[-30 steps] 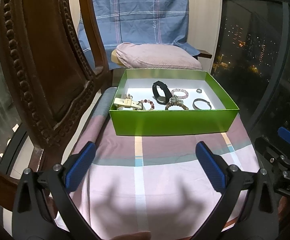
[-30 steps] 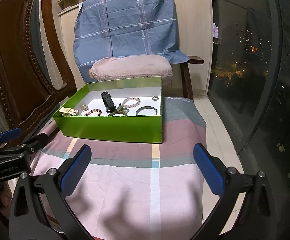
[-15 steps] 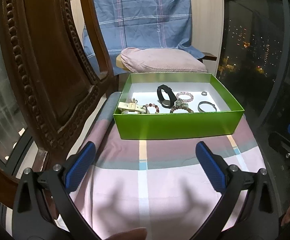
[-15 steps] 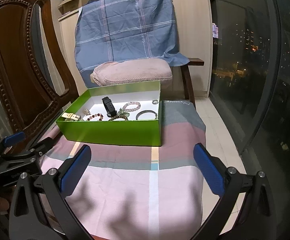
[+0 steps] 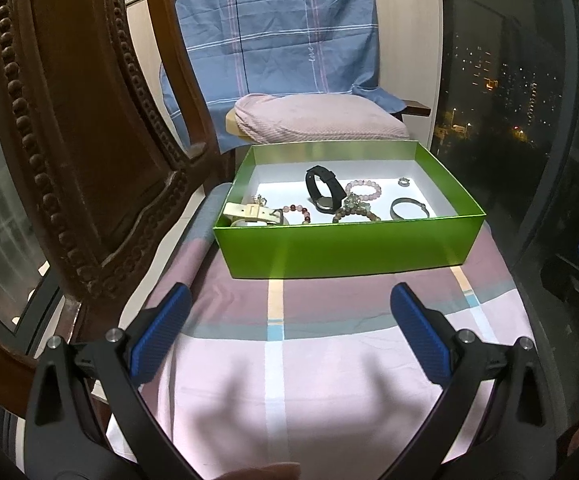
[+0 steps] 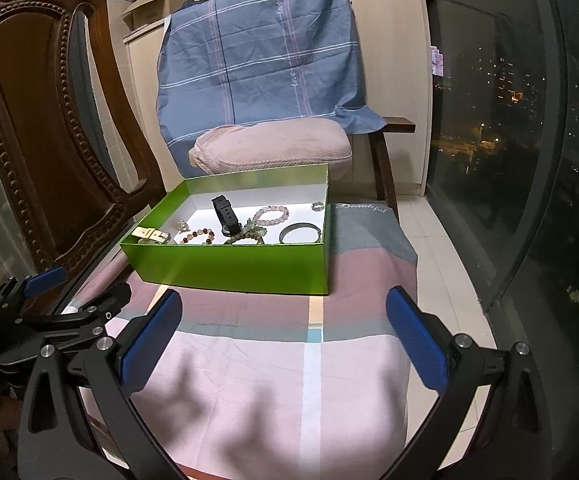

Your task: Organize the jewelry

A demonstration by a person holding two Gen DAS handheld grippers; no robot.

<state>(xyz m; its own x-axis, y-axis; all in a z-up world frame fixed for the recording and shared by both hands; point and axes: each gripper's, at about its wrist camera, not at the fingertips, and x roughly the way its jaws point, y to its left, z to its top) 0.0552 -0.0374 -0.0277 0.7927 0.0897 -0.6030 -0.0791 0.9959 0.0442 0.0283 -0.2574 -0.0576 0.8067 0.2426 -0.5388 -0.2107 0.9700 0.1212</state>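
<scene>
1. A carved wooden chair back (image 5: pixel 69 152) stands left of the green box (image 5: pixel 349 248), close beside its left end.
2. The left gripper (image 5: pixel 289 336) hovers over the plaid-covered surface (image 5: pixel 329 380), on the near side of the green box and apart from it; its blue-padded fingers (image 5: pixel 161 332) are spread wide with nothing between them.
3. The green box sits open-topped on the far part of the surface, and all the jewelry lies on its white floor.
4. At the box's left end lies a cream strap with a buckle (image 5: pixel 251 212), with a small silvery charm (image 5: pixel 259 200) just behind it.
5. Right of the strap, near the box's front wall, is a bracelet of reddish and pink beads (image 5: pixel 299 213).
6. Near the box's middle a black watch (image 5: pixel 323 192) stands on its edge.
7. Just right of the watch, a pale pink bead bracelet (image 5: pixel 363 190) lies behind a greenish-brown bead bracelet (image 5: pixel 355 212); the two look to touch.
8. Toward the box's right end rests a grey metal bangle (image 5: pixel 408 208), with a small ring (image 5: pixel 403 181) behind it near the back wall.
9. Behind the box, a pink cushion (image 6: pixel 273 148) lies under a draped blue checked cloth (image 6: pixel 261 56).
10. The right gripper (image 6: pixel 289 332) hovers on the near side of the box, fingers (image 6: pixel 417 344) equally wide apart and empty.
</scene>
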